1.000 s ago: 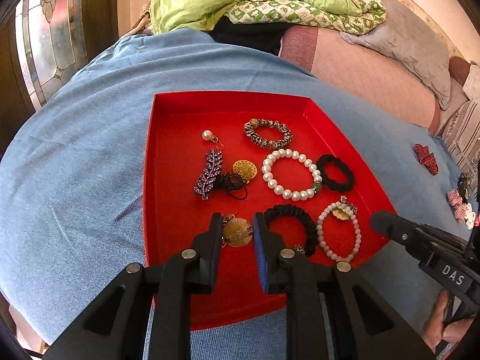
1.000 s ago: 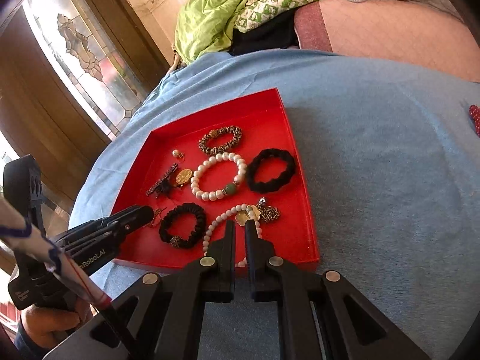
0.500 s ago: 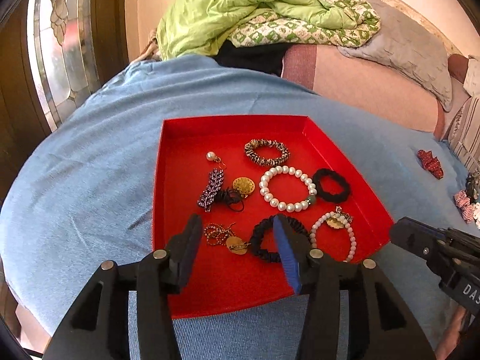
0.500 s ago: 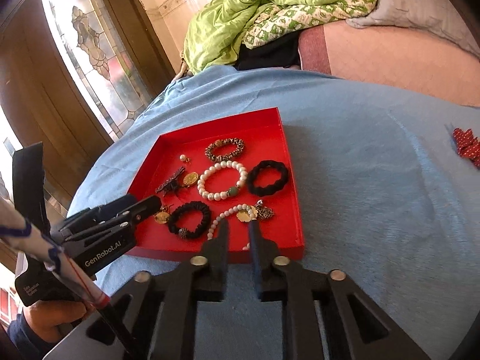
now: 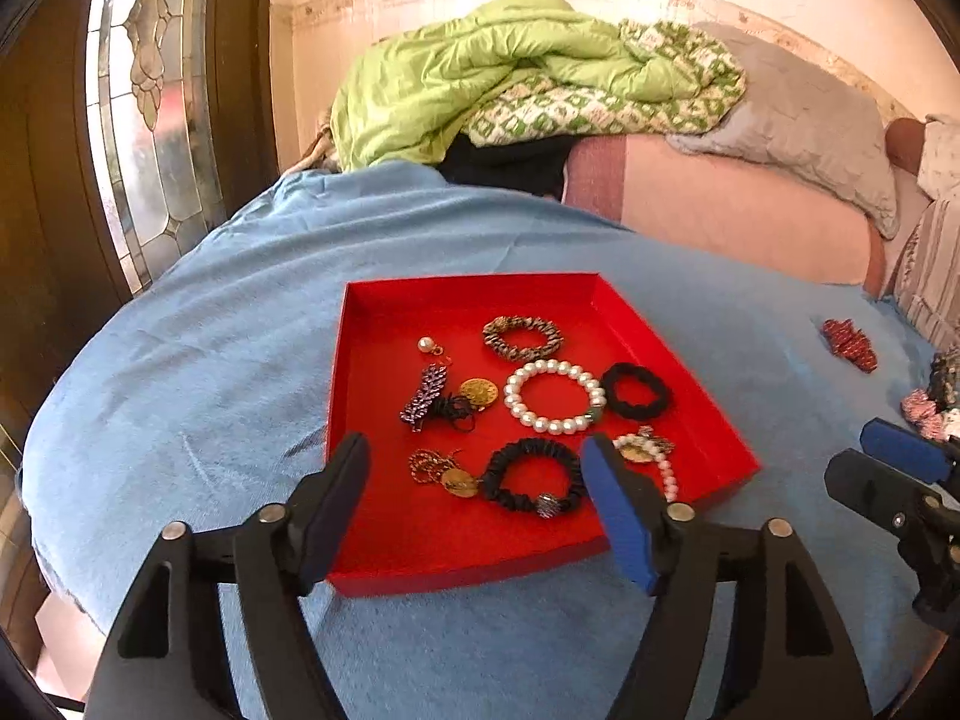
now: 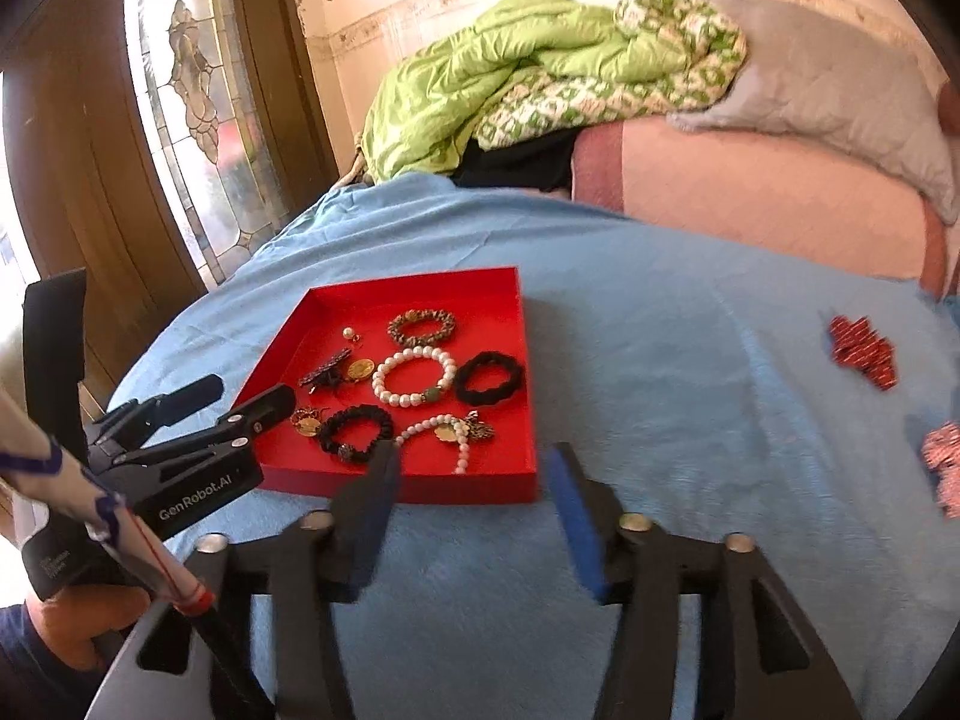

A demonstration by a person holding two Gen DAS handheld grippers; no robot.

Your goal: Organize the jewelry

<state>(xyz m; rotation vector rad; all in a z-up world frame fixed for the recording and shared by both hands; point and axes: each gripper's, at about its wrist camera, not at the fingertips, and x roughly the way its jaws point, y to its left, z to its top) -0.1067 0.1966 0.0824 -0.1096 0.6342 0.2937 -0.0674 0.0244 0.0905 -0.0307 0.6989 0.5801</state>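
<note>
Two grippers, both empty right now, so you're between pieces. Your left gripper (image 5: pixel 474 504) has its jaws spread wide over the near edge of the red tray (image 5: pixel 456 558), and they've just been opening, with nothing pinched between the pads. The gold coin earring (image 5: pixel 447 474) and the black beaded scrunchie (image 5: pixel 531 477) only show through the gap, lying flat on the tray floor. Same story on your right gripper (image 6: pixel 474 510): jaws have just been opening, nothing held, and it hangs over the blue blanket (image 6: pixel 690 360) just short of the tray's front wall.

My guess is you've got both parted and pulled off the tray so you can go for the loose stuff next, because the job isn't finished. Off to the right on the blanket sits a red clip thing (image 6: pixel 864 351) and a pinkish patterned piece (image 6: pixel 942 462), both well apart from the tray.

What's in the tray:
- leopard-print scrunchie (image 5: pixel 522 337) near the back
- small pearl earring (image 5: pixel 427 345) to its left
- big pearl bracelet (image 5: pixel 555 396) in the middle, plain black scrunchie (image 5: pixel 636 391) just beside it
- dark leaf-shaped piece (image 5: pixel 425 397) next to a gold disc (image 5: pixel 479 391)
- thin pearl bracelet with charms (image 5: pixel 651 459) at the front right

Everything's laid out single-layer, mostly not overlapping, which I'd say is why you're dropping items one at a time.
</note>
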